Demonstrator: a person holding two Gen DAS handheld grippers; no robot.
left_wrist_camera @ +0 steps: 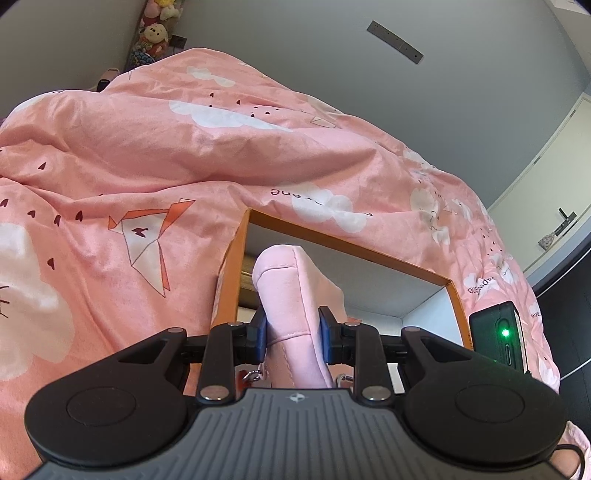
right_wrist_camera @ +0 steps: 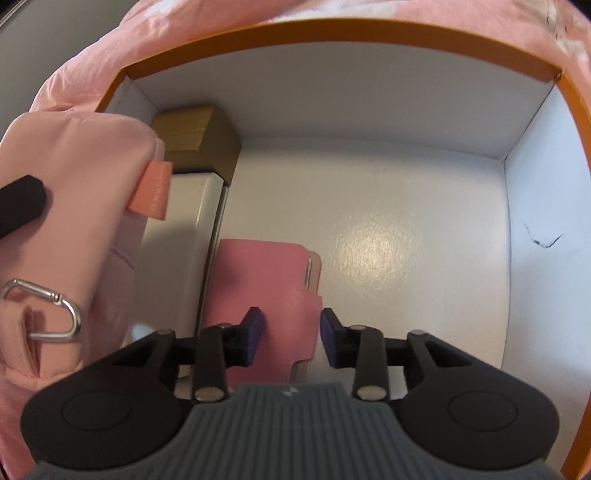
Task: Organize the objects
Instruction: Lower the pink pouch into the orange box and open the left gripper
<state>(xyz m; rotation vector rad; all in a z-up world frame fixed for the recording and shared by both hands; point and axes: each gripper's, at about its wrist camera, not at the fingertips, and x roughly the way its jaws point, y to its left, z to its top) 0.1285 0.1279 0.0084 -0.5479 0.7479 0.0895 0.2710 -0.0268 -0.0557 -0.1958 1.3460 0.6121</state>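
Observation:
An orange-rimmed box [right_wrist_camera: 369, 33] with a white inside lies on a pink bedcover; its rim also shows in the left wrist view [left_wrist_camera: 347, 240]. My left gripper [left_wrist_camera: 293, 334] is shut on a soft pink pouch [left_wrist_camera: 291, 288], held over the box's left side; the pouch [right_wrist_camera: 81, 206] with an orange tag and a silver carabiner [right_wrist_camera: 44, 314] shows at the left of the right wrist view. My right gripper [right_wrist_camera: 291, 338] is inside the box, its blue pads on either side of a pink wallet [right_wrist_camera: 266, 288] that lies on the box floor.
Inside the box, a gold-brown small box [right_wrist_camera: 199, 136] and a white box [right_wrist_camera: 184, 236] stand along the left wall. The pink cloud-print bedcover [left_wrist_camera: 110, 155] surrounds the box. A black device with a green light [left_wrist_camera: 498, 339] is at the right.

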